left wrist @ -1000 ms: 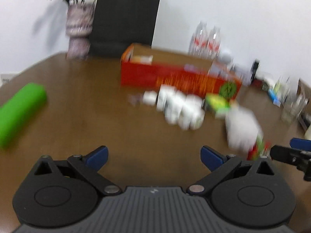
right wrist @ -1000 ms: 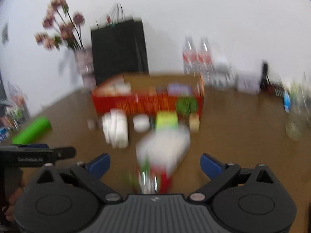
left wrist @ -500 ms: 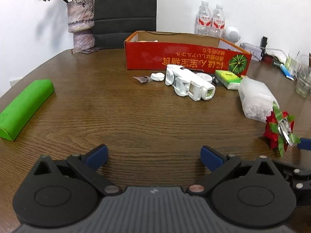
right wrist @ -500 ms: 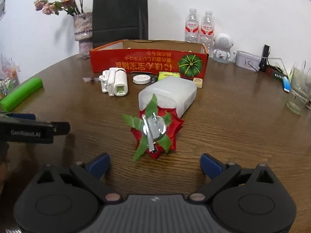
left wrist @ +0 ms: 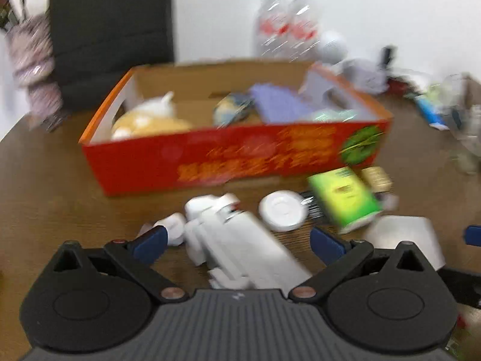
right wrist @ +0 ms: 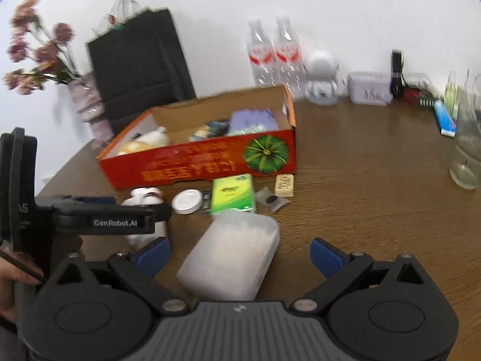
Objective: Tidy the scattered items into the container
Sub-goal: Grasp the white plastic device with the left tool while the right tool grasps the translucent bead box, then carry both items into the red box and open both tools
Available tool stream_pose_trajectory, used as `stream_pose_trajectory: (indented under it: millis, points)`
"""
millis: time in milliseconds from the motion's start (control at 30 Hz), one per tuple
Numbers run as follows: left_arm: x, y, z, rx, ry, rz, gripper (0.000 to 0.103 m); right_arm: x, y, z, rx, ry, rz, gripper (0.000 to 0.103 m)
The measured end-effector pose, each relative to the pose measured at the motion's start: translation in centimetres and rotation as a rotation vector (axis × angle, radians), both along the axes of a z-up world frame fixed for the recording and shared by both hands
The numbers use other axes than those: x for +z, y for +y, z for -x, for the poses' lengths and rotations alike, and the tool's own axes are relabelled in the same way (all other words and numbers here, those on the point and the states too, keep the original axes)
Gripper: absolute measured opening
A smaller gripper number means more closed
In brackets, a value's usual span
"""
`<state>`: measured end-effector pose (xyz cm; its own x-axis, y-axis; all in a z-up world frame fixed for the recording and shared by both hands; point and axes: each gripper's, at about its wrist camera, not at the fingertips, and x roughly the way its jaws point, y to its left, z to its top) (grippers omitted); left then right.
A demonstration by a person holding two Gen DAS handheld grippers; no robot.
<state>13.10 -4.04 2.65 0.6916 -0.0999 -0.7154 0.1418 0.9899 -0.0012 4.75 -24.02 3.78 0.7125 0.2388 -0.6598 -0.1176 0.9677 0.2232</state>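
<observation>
Low in both frames, each tool gapes over its pick, left tool (left wrist: 237,240) over the white gadget (left wrist: 237,246), right tool (right wrist: 239,252) over the frosted tub (right wrist: 231,255); next, close, then lift toward the red box (right wrist: 198,162).

A plain white wall (right wrist: 345,6) runs behind a dark wood-grain tabletop (right wrist: 375,186). At the far left a black paper bag (right wrist: 141,60) leans on it beside a vase of dried pink flowers (right wrist: 87,102). Two water bottles (right wrist: 275,54) stand far along the wall. Light is even and soft.
</observation>
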Motion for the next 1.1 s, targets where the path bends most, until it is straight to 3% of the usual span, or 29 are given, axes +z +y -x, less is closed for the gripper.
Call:
stream_pose_trajectory:
  millis: [67,133,233,300,333,400,467,500,533,633,767,867,933,1000,1100]
  points:
    - [-0.6,0.7,0.8,-0.012,-0.037,0.013,0.089,-0.7,0.1,-1.3,0.006,0.045,-0.007,0.099]
    - [-0.8,1.7,1.9,-0.056,-0.055,0.073,0.068,-1.4,0.5,-1.8,0.038,0.063,-0.002,0.097]
    - [-0.5,3.3,3.2,-0.081,-0.042,0.09,0.055,-1.7,1.4,-1.9,0.071,0.062,0.065,0.096]
    - [-0.2,3.8,4.0,-0.089,-0.053,0.071,0.06,-1.5,1.1,-1.8,0.064,0.057,0.08,0.096]
    - [-0.1,3.8,4.0,-0.098,-0.061,0.069,0.079,-1.4,1.0,-2.0,0.056,0.059,0.074,0.096]
    - [-0.1,3.3,3.5,-0.091,-0.077,0.046,0.09,-1.4,1.2,-2.7,0.061,0.077,0.064,0.095]
    - [-0.3,2.7,2.9,-0.123,-0.088,0.021,0.082,-1.9,1.9,-3.5,0.075,0.106,0.074,0.091]
    - [-0.5,2.5,2.6,-0.129,-0.065,0.014,0.067,-2.1,2.2,-3.7,0.08,0.119,0.083,0.081]
    - [-0.8,2.4,2.6,-0.124,-0.056,0.013,0.062,-2.2,2.4,-3.6,0.083,0.117,0.093,0.079]
    - [-0.9,2.5,4.3,-0.122,-0.058,-0.004,0.056,-2.0,2.2,-2.5,0.116,0.097,0.106,0.075]
    - [-0.9,2.4,8.3,-0.107,-0.057,0.0,0.055,-1.8,0.8,-1.4,0.112,0.085,0.087,0.068]
    - [-0.7,1.8,11.1,-0.141,-0.073,-0.02,0.063,-1.8,0.0,-0.9,0.106,0.079,0.087,0.068]
    - [-0.4,1.4,12.1,-0.159,-0.118,-0.067,0.096,-1.9,-0.2,-0.7,0.114,0.08,0.081,0.068]
    - [-0.1,1.1,12.0,-0.169,-0.184,-0.126,0.099,-1.9,-0.3,-0.8,0.11,0.081,0.078,0.069]
    - [-0.3,0.7,10.1,-0.222,-0.153,-0.114,0.095,-1.8,0.2,-0.9,0.114,0.082,0.107,0.069]
